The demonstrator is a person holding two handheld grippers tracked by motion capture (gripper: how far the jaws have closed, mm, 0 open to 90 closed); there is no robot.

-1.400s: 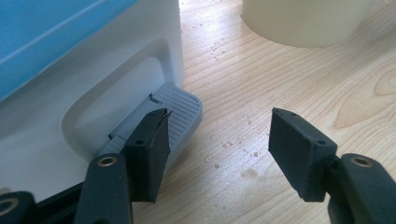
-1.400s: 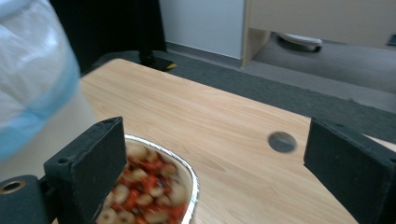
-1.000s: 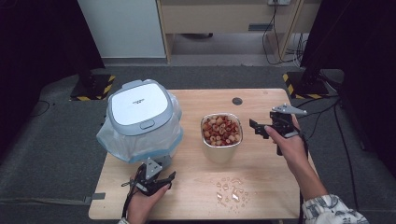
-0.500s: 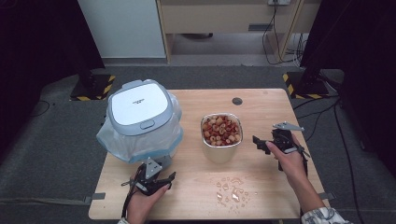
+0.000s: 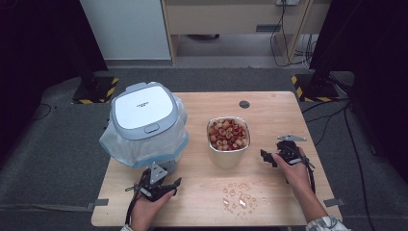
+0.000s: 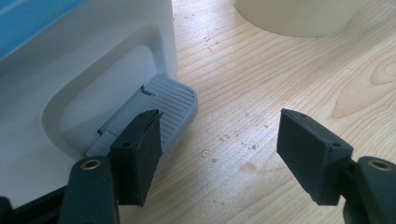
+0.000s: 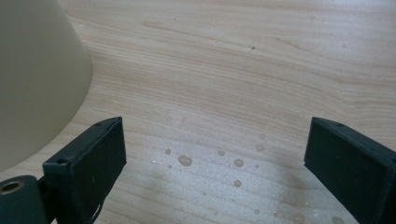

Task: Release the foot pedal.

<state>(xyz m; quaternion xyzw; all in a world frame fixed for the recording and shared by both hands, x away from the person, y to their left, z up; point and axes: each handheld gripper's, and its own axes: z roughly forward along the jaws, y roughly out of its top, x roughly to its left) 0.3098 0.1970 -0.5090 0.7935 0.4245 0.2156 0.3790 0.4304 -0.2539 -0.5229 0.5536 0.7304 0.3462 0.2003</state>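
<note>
1. Two grippers work at the wooden counter (image 5: 269,103). The right gripper (image 5: 267,158) has dropped from beside the rim of the bowl (image 5: 228,136) to just above the counter at the bowl's right side, and its hand has slid toward the person. The bowl, full of red and pale pieces, stands mid-counter, just right of the bin (image 5: 144,120).
2. In the right gripper view, the right gripper's fingers (image 7: 91,158) stand wide apart with nothing between them, over bare wood speckled with water drops (image 7: 185,160). The bowl's pale wall (image 7: 32,70) is at their left, apart from them.
3. That descent likely means the right hand is settling into a resting spot, or lining up low against the bowl's side; no grip has begun.
4. The left gripper (image 5: 158,184) sits where it was a second ago, at the near edge just in front of the bin. In the left gripper view, its fingers (image 6: 140,149) are open and empty, one of them close in front of the bin's grey pedal (image 6: 168,100); whether it touches cannot be told.
5. Nothing else differs: the bin in its clear bag, the bowl and the puddle of drops (image 5: 238,195) near the front edge all lie as before.
</note>
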